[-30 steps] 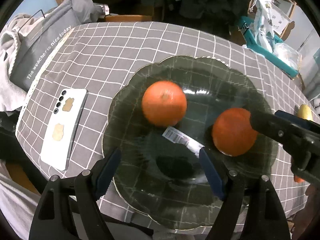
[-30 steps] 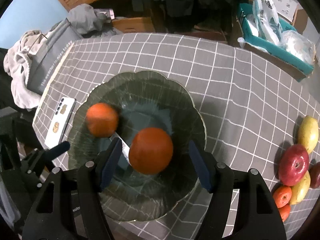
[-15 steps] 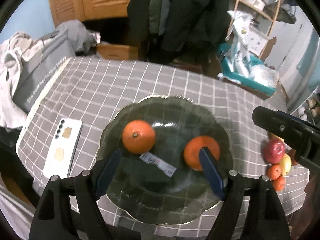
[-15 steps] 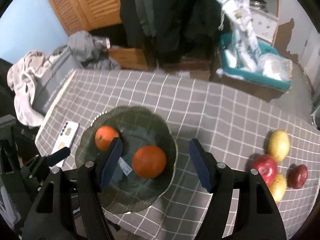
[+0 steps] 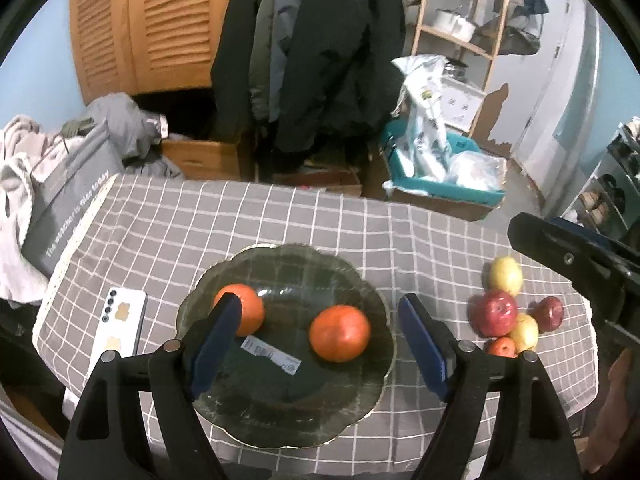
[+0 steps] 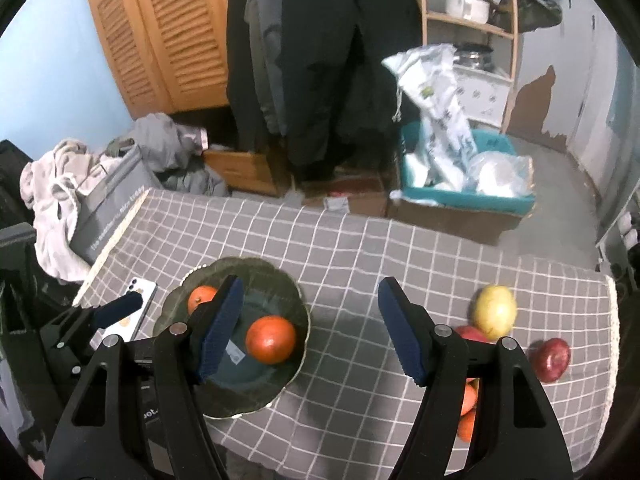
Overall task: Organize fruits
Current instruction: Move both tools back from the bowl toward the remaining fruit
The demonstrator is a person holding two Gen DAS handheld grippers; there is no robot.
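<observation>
Both of your grippers hang above the near edge of the table with nothing between their fingers. Your left gripper (image 5: 316, 340) has its jaws standing apart, empty, framing the dark glass plate (image 5: 360, 276) below. Your right gripper (image 6: 308, 328) is likewise empty with jaws spread; it hovers over the bare checked tablecloth (image 6: 360, 248) between the plate and the loose fruit.

Two oranges lie in the scalloped plate, apart from each other: one orange (image 5: 246, 308) on the left side, partly behind your left gripper's finger, and a second orange (image 5: 339, 333) right of centre. A white barcode label (image 5: 270, 356) lies on the plate between them.

The remaining fruit sits in a cluster near the table's right edge, well apart from the plate: a yellow apple (image 5: 506, 275) at the far side, a red apple (image 5: 496, 313) just beside it, a darker red apple (image 5: 550, 314) to the right, another yellow fruit (image 5: 526, 332), and a small orange fruit (image 5: 502, 347) nearest you.

A white phone (image 5: 120, 326) lies face down left of the plate.
</observation>
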